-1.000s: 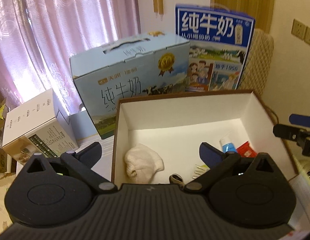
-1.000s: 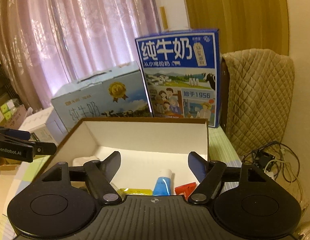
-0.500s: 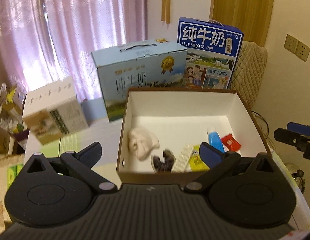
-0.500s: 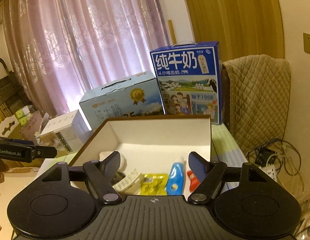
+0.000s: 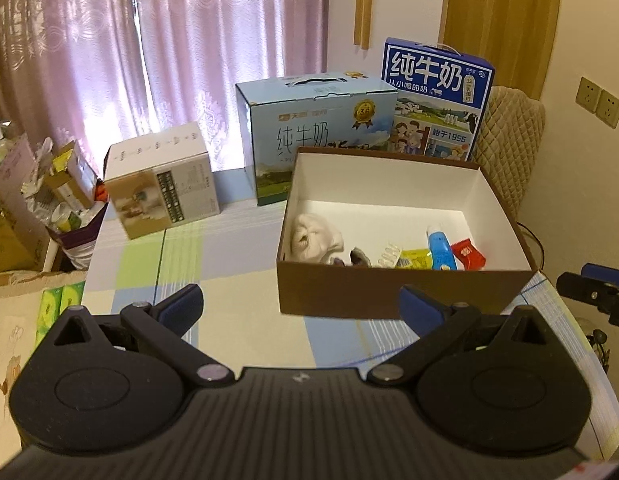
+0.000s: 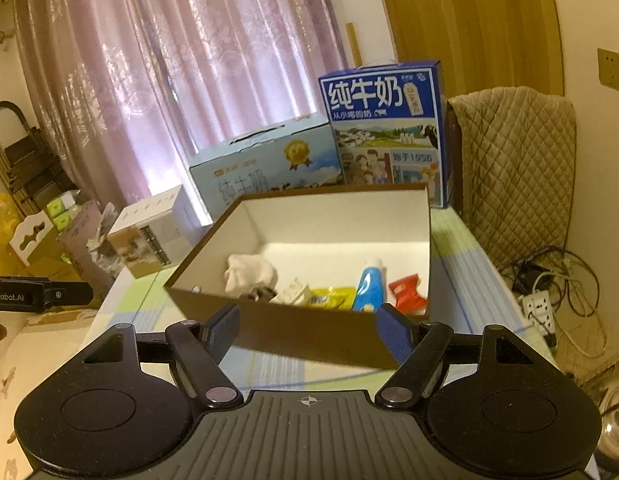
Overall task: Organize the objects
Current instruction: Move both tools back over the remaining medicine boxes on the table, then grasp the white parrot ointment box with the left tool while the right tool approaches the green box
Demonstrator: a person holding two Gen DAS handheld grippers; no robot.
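Note:
A brown box with a white inside [image 5: 405,294] [image 6: 301,334] stands on the checked tablecloth. In it lie a white crumpled cloth [image 5: 314,237] [image 6: 249,274], a small dark item [image 5: 359,257], a white blister strip [image 5: 389,255], a yellow packet [image 5: 415,258] [image 6: 329,297], a blue tube [image 5: 440,249] [image 6: 369,288] and a red packet [image 5: 467,254] [image 6: 407,294]. My left gripper [image 5: 301,306] is open and empty, held back from the box's near wall. My right gripper [image 6: 313,326] is open too, just before that wall.
Behind the box stand a light blue milk carton [image 5: 313,136] [image 6: 265,168] and a dark blue milk carton [image 5: 437,96] [image 6: 385,128]. A white carton [image 5: 161,184] sits at the table's left. A padded chair [image 6: 517,168], cables and a power strip [image 6: 543,310] lie right.
Both grippers have drawn back from over the box; the box now lies farther ahead and its outer near wall shows. Both stay open and empty.

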